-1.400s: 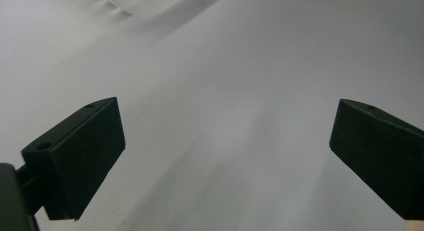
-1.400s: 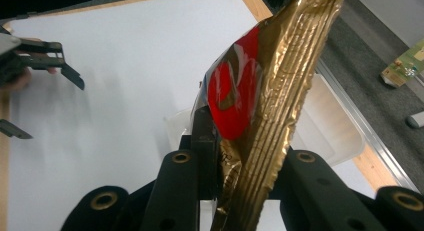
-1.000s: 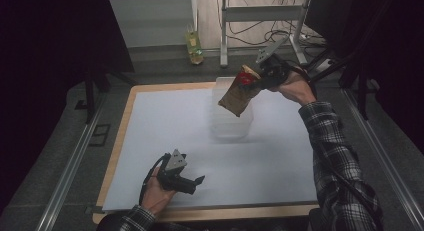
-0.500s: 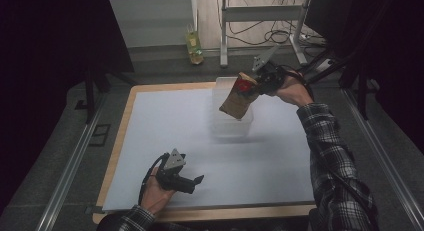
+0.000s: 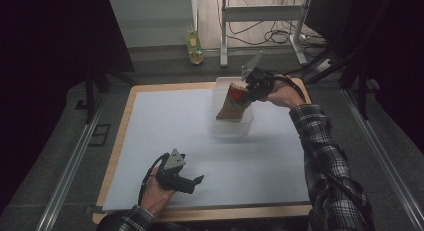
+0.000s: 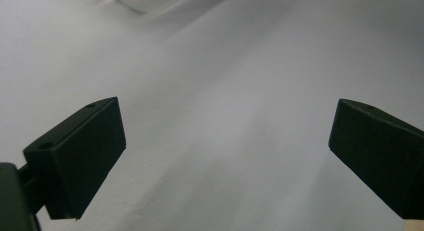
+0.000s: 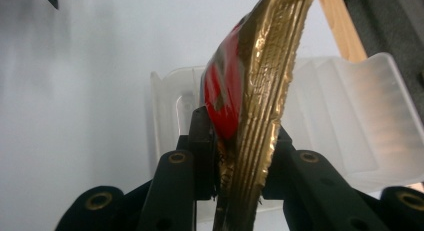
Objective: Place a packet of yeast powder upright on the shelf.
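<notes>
Gold-and-red foil snack packet [image 5: 233, 102] pinched in right gripper [image 5: 248, 87], jaws clamped on its crimped edge, hanging tilted over clear plastic tub [image 5: 231, 126]. Left gripper [image 5: 198, 181] on white tabletop [image 5: 165, 126], jaws wide, empty.

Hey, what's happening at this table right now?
A person is working with a handheld gripper in each hand. The right gripper is shut on a gold and red snack packet, holding it tilted over a clear plastic container that sits toward the far side of the white table. The packet's lower end hangs at the container's opening; whether it touches inside is hard to tell. The left gripper rests near the front edge, jaws open with nothing between them.
</notes>
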`<state>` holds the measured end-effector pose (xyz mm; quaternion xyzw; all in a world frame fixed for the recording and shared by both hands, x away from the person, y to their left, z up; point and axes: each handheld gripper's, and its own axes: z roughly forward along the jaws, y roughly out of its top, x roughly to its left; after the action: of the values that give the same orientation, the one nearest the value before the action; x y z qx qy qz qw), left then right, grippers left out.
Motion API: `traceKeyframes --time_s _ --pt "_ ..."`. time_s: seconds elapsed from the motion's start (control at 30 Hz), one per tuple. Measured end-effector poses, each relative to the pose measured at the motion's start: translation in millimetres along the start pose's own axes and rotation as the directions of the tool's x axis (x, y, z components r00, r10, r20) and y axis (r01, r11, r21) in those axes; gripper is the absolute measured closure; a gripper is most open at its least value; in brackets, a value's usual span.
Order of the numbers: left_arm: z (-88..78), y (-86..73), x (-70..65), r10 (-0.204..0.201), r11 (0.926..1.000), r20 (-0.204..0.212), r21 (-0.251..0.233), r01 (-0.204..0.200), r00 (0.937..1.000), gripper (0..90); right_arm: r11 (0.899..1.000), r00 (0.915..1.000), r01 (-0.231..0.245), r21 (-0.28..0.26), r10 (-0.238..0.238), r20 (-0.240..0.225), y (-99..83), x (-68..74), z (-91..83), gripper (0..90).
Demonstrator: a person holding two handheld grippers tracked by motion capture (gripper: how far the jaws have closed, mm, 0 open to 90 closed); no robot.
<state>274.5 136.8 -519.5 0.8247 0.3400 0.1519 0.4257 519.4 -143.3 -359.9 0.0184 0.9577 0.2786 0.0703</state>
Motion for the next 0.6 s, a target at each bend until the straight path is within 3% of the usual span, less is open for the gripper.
traceKeyframes --time_s 0.27,0.4,0.6 --pt "-0.1 -0.4 0.5 -0.003 1.0 -0.003 0.003 0.003 1.0 2.1 0.999 0.9994 -0.033 0.008 0.033 0.004 0.9 -3.0 19.6 71.9" --pt "-0.4 -0.2 0.4 -0.005 1.0 -0.003 0.003 0.005 1.0 2.4 0.995 0.9969 -0.078 -0.054 0.078 0.005 0.1 -3.4 30.9 70.4" --pt "-0.1 -0.3 -0.1 -0.012 0.9999 -0.003 -0.003 0.012 0.9999 2.3 0.989 0.9937 -0.112 -0.097 0.112 -0.008 1.1 -0.7 44.2 68.9"
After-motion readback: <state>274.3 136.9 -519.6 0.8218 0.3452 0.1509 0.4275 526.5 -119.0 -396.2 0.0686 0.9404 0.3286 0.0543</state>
